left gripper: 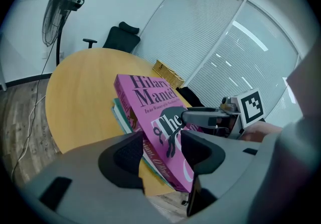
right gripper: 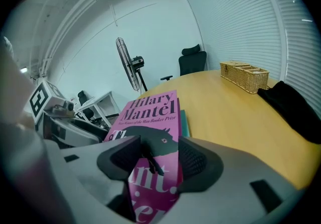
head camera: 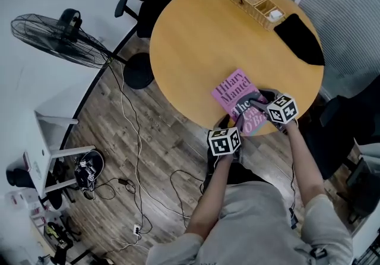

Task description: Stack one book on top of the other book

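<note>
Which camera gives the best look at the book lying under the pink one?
The left gripper view: the teal book shows its edge beneath the pink book. The right gripper view shows only a sliver; the head view hardly shows it.

Table (head camera: 196,38) lies open past pink book (head camera: 236,94); basket (head camera: 256,2), black cloth (head camera: 300,38) beyond.
</note>
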The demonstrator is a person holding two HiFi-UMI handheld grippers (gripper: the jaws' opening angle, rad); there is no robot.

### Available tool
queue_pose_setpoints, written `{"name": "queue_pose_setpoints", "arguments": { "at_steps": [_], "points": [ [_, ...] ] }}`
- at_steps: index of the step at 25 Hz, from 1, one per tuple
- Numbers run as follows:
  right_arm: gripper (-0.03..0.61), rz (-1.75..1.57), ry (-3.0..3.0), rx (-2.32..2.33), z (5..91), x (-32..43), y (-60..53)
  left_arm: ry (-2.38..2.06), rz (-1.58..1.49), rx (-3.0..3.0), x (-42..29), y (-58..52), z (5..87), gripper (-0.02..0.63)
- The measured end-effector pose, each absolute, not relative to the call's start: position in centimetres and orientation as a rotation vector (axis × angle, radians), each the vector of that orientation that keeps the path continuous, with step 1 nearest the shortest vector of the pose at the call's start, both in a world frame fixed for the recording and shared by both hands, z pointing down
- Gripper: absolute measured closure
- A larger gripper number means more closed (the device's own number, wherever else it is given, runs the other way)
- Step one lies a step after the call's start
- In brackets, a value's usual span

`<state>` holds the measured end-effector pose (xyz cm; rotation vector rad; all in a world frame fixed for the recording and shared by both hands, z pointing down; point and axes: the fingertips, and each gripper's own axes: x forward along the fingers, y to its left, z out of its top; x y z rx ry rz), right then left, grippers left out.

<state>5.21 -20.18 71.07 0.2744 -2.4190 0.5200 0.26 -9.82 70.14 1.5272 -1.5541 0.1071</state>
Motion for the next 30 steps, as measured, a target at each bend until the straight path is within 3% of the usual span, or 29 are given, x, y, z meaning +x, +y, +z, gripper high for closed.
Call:
{"name": "queue_pose_setpoints", "arguments": {
  "at_steps": [30],
  "points": [
    [0.331,0.428,-2.361,0.315,72.8,6.2,-21.0,-1.464,0.146,1.573,1.6,-10.1,71.9,0.362]
  ]
}}
